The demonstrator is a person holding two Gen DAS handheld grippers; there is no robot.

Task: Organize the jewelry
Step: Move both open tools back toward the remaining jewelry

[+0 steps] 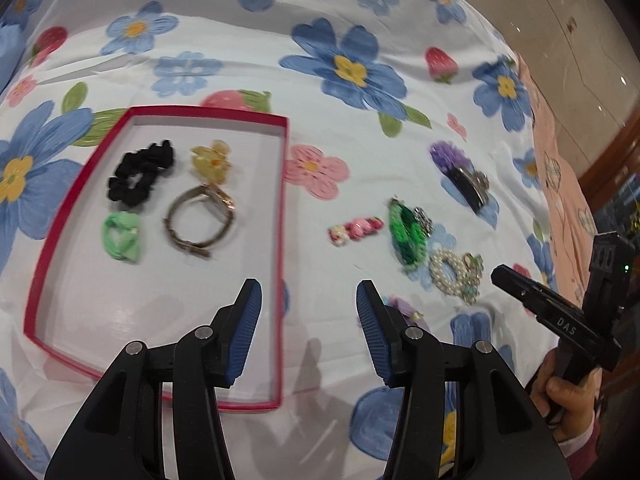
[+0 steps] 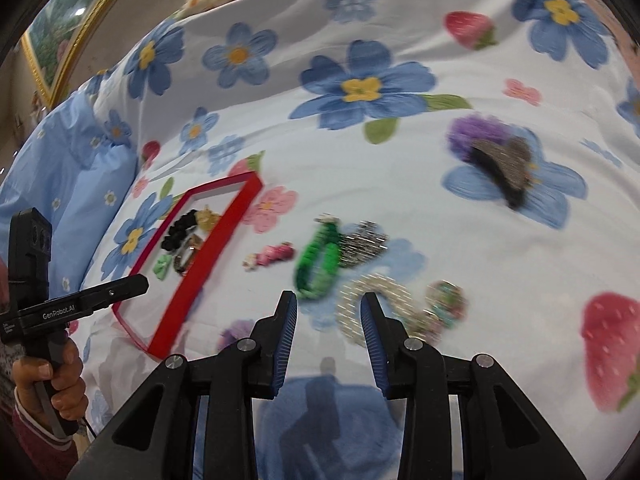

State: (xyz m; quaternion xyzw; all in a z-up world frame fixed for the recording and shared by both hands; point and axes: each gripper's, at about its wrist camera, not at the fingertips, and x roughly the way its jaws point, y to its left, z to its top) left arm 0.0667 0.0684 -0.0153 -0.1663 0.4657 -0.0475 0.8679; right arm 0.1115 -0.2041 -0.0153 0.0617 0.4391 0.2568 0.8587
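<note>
Both the left tongs and right tongs are spread and empty. The pearl bracelet lies on the bed just beyond the right tongs, right of the red tray. On soft bedding, a pinch could snag the sheet or the tangled beaded piece beside it.

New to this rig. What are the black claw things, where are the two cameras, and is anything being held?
No robot here: a person holds a handheld two-finger gripper in each hand, with a fisheye camera on each looking forward along its fingers.

The left wrist view shows the left gripper over a red tray on a floral bedsheet. The right wrist view shows the right gripper.

In the tray: a black scrunchie, a yellow claw clip, a green hair tie and a watch. Still on the sheet: a pink clip, a green bracelet, a pearl piece and a purple-and-black clip.

Both grippers' fingers stand apart with nothing between them.
</note>
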